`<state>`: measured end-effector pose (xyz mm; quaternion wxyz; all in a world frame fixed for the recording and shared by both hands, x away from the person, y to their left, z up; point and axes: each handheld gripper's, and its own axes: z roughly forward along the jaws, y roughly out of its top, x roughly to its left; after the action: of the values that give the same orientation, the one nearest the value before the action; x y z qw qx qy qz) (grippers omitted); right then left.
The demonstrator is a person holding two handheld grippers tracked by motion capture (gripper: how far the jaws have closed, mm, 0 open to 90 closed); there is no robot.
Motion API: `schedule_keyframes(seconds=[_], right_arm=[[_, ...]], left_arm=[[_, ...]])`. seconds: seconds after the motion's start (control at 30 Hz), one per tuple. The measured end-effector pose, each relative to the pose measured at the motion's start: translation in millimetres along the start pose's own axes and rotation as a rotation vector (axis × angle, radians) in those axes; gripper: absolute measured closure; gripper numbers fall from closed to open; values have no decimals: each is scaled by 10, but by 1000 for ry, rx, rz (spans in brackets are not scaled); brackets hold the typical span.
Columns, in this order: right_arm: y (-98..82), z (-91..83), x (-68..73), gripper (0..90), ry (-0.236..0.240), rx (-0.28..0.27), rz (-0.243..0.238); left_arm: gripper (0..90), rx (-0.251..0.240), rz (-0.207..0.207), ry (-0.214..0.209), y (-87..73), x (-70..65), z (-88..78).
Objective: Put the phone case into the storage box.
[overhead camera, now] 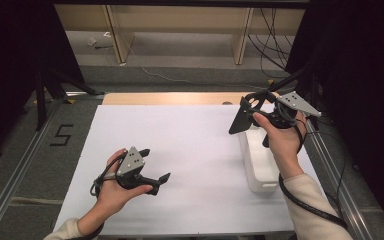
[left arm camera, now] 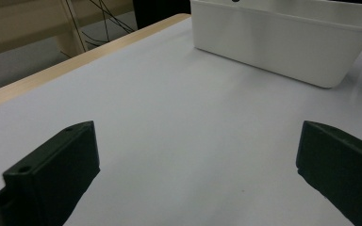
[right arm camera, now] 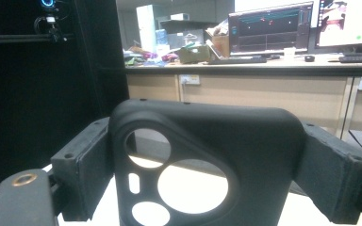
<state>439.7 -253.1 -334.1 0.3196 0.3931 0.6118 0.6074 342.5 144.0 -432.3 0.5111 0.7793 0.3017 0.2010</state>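
Observation:
My right gripper (overhead camera: 247, 111) is held up at the table's far right, above the far end of a white bin (overhead camera: 260, 162). Its jaws press on both edges of a black phone case (right arm camera: 207, 155) with round camera cut-outs; in the high view the phone case (overhead camera: 241, 120) hangs tilted in front of the hand. My left gripper (overhead camera: 156, 165) rests low over the near left of the white table (overhead camera: 180, 145), jaws wide apart with nothing between them. In the left gripper view its fingers (left arm camera: 56, 174) frame bare table, and the white bin (left arm camera: 283, 37) stands beyond.
A wooden strip (overhead camera: 170, 98) runs along the table's far edge. Metal rails (overhead camera: 15, 175) flank the table on both sides. Black curtains and a stand (overhead camera: 42, 90) border the left. Beyond the phone case, the right gripper view shows a desk with monitors (right arm camera: 273, 26).

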Motion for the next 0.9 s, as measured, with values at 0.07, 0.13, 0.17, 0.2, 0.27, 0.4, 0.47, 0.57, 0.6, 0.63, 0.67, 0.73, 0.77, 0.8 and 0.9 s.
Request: schedule_keyframes(seconds=[0.07,0.13,0.17,0.2,0.27,0.4,0.47,0.57,0.6,0.63,0.67,0.73,0.77,0.8,0.9], right_arm=[[1,-2,-11,150,-4,0,0],[2,-3,-19,150,-7,0,-1],[1,-4,-21,151,-8,0,0],[0,-4,-23,151,-9,1,1],[0,-5,-32,151,-13,0,1],[7,-12,-53,150,-18,-5,3],[11,-19,-65,151,-21,-5,5],[16,-26,-83,151,-27,-5,8],[14,-27,-89,150,-29,-5,8],[12,-27,-93,150,-31,-4,9],[11,-28,-98,150,-32,-5,12],[14,-31,-109,150,-35,-6,11],[15,-33,-113,151,-36,-6,12],[18,-35,-118,150,-38,-8,12],[25,-44,-135,151,-44,-11,12]], left_arm=[[0,0,2,0,1,1,0],[0,0,1,0,0,2,0],[0,0,-1,0,-1,1,1],[0,0,-2,0,-2,1,2],[0,1,-1,0,-3,2,2],[0,3,-1,0,-4,6,3],[0,3,-1,1,-6,7,5],[0,3,-2,1,-6,8,7],[0,3,-2,2,-7,8,8],[0,3,-2,1,-8,8,8],[0,3,-2,1,-8,8,8],[0,3,-2,1,-8,9,9],[0,3,-2,1,-8,9,9],[0,3,-3,0,-9,10,10],[0,3,-2,1,-8,10,8]])
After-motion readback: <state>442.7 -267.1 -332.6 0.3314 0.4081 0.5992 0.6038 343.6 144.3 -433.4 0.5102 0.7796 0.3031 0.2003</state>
